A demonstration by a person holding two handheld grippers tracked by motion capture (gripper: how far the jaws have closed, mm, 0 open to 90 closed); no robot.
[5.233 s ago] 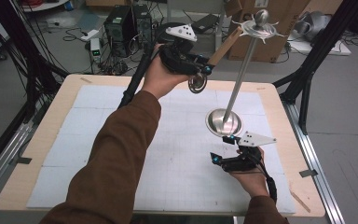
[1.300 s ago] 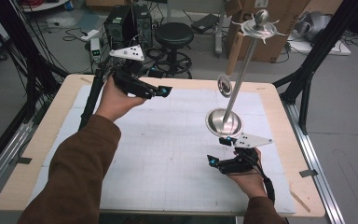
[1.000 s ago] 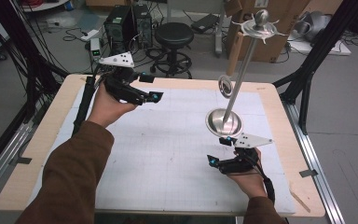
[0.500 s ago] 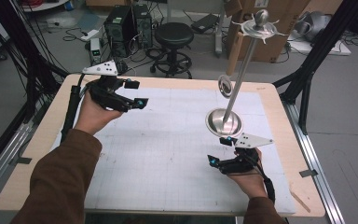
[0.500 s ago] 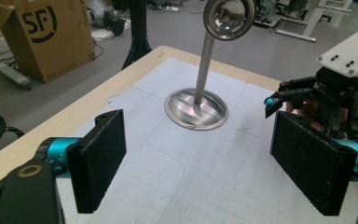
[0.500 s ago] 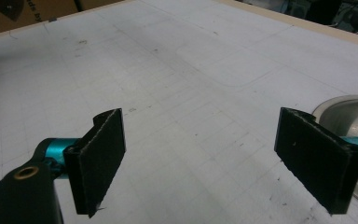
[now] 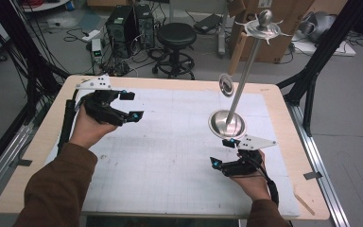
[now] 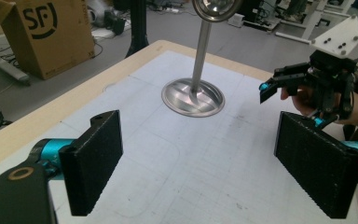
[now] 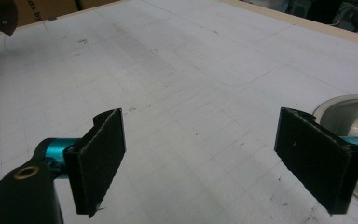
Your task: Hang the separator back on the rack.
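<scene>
My left claw (image 7: pixel 131 105) just opened wide, empty; right claw (image 7: pixel 220 152) wide beside stand base (image 7: pixel 226 124); ring (image 7: pixel 226 84) on pole.

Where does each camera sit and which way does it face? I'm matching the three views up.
High view: above the person's side, looking forward and down on the table; both forearms, left gripper and right gripper show.
Left gripper view: rides the left gripper, facing across the table at the metal stand and the right gripper.
Right gripper view: rides the right gripper, facing the white mat.
Shared: all three show the stand's round base.
</scene>
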